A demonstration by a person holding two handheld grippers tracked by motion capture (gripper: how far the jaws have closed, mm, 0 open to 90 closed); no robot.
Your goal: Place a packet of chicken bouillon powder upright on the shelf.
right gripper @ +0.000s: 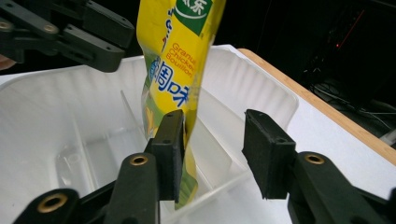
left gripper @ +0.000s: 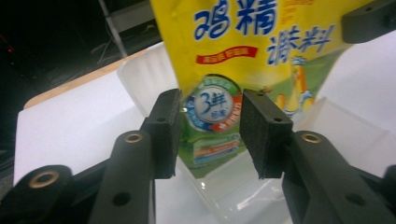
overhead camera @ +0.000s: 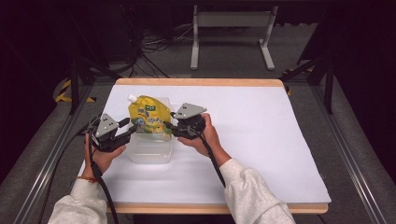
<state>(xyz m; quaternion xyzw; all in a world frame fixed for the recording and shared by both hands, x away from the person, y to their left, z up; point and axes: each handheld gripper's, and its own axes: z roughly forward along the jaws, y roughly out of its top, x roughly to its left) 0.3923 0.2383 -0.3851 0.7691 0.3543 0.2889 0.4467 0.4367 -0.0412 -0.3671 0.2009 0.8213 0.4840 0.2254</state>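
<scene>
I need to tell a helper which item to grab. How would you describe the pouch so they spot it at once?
On the white-covered table, look left of centre for the clear plastic bin. Standing in it is the yellow pouch, between the left gripper and right gripper. Its bright yellow print, blue lettering and white spout set it apart.

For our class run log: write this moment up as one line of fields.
scene: yellow pouch upright in clear box | left gripper: open, at pouch | right gripper: open, at pouch | surface: white table

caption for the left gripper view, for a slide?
Open left gripper faces a yellow seasoning pouch standing in a clear plastic bin on the white table.
</scene>
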